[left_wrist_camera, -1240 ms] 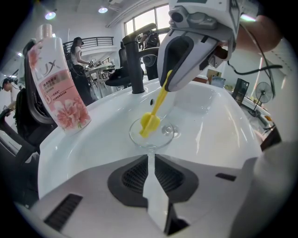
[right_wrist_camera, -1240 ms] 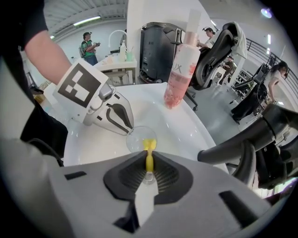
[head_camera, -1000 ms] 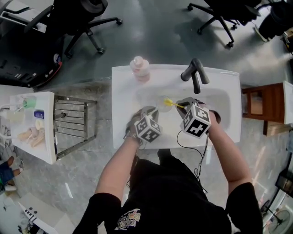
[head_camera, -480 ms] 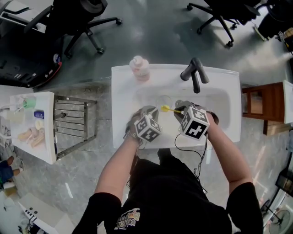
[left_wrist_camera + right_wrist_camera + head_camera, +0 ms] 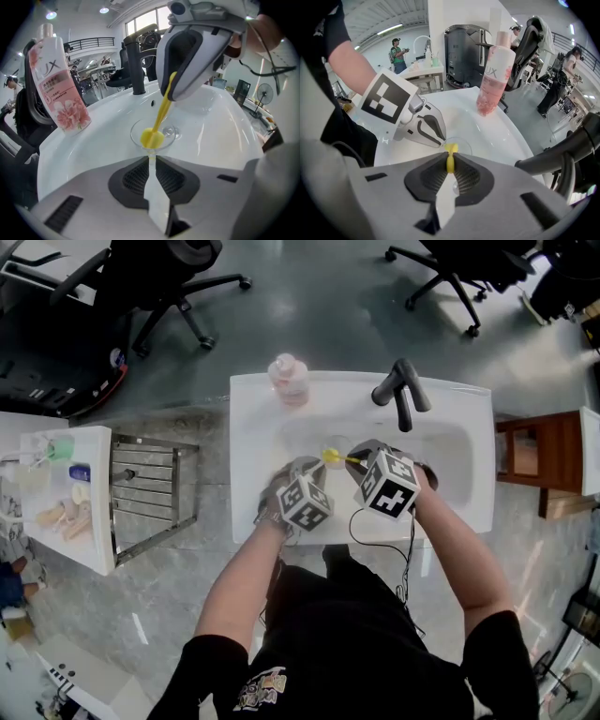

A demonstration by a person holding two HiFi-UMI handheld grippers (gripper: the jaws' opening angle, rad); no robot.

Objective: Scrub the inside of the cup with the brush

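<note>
Left gripper (image 5: 150, 161) is pinching the cup's thin stem, with its jaws pressed in on it from both sides. The cup (image 5: 140, 136) is standing upright just ahead of the jaw tips. Right gripper (image 5: 450, 165) is clamping the brush handle, jaws closed on the yellow shaft. The brush (image 5: 157, 123) is angling down into the bowl, and its head is sitting at the bottom of the cup. Scrubbing is probably under way, going by that contact.

The cup is sitting over the sink (image 5: 246, 474) basin, roughly mid-worktop between the front and back edges. No view is showing whether its foot is touching the basin. The bottle (image 5: 289, 378) is standing at the back edge toward the left corner. The faucet (image 5: 401, 390) is at the back edge to the right of it. Both are well apart from the grippers.

Risks from here:
- The stem is thin, smooth and likely wet, so side load from the brush is likely twisting or sliding it in the left jaws.
- The brush is entering at a slant, so pushing down hard is levering the bowl against the stem, which could snap.
- The bowl is shallow and wide, so a big stroke is risking the head popping over the rim.
- The two grippers are working close together, so a wide swing could knock them.
</note>
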